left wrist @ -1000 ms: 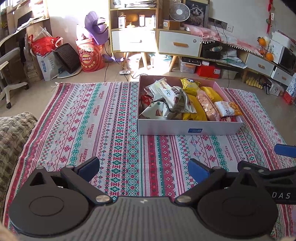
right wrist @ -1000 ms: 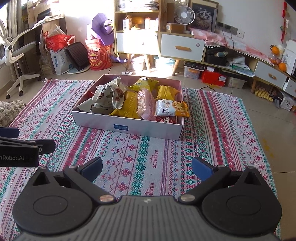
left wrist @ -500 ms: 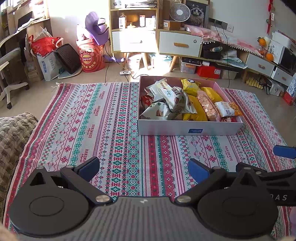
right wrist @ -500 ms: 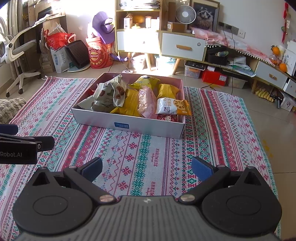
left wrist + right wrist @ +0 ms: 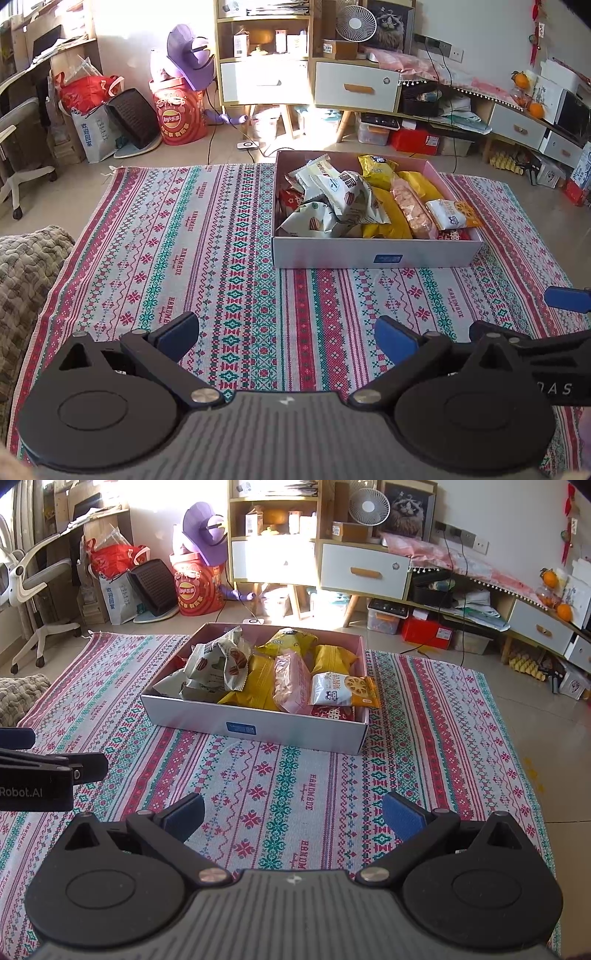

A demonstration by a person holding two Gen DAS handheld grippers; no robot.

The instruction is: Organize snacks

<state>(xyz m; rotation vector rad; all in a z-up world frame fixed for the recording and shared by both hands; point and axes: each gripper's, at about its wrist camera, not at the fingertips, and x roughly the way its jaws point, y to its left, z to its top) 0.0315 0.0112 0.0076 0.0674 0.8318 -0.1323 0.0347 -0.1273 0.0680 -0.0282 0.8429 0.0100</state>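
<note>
A shallow white box [image 5: 369, 254] with a pink inside sits on the patterned rug and holds several snack packs: white-green packs [image 5: 343, 192], yellow bags [image 5: 384, 218], a pink pack [image 5: 410, 206] and a white-orange pack [image 5: 452, 214]. The box also shows in the right wrist view [image 5: 258, 727]. My left gripper [image 5: 286, 332] is open and empty, above the rug in front of the box. My right gripper [image 5: 293, 816] is open and empty, also short of the box. Each gripper's side shows in the other's view.
The woven rug [image 5: 207, 236] covers the floor. A knitted cushion [image 5: 22, 266] lies at the left. Shelves and drawers [image 5: 354, 85], a red chip bucket [image 5: 179, 114], bags and an office chair [image 5: 33, 587] stand behind the rug.
Both grippers have drifted slightly; the box sits a little lower and nearer in both views. Both stay open and empty.
</note>
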